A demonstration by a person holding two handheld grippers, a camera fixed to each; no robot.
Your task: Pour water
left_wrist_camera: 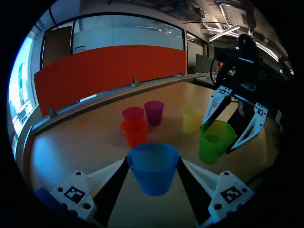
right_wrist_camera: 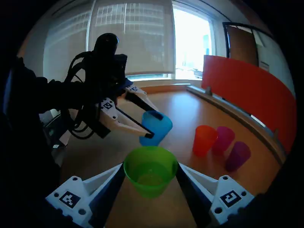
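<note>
Pinching the blue cup [left_wrist_camera: 154, 178] between both fingers, the left tool [left_wrist_camera: 152, 161] is holding it over the tabletop [left_wrist_camera: 76, 152], the right tool [left_wrist_camera: 216, 136] is likewise clamping the green cup [left_wrist_camera: 212, 148] just beside, and an orange cup [left_wrist_camera: 135, 131], pink cup [left_wrist_camera: 133, 113], purple cup [left_wrist_camera: 154, 112] and yellow cup [left_wrist_camera: 191, 118] are standing clustered beyond, before a red partition [left_wrist_camera: 110, 72].

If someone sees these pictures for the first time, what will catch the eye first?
First come the two bright cups close to the cameras: the blue cup held by the left gripper, and the green cup held by the right gripper. Behind them on the wooden table, an orange cup, a pink cup, a purple cup and a yellow cup stand in a loose group, before a long red partition.
</note>
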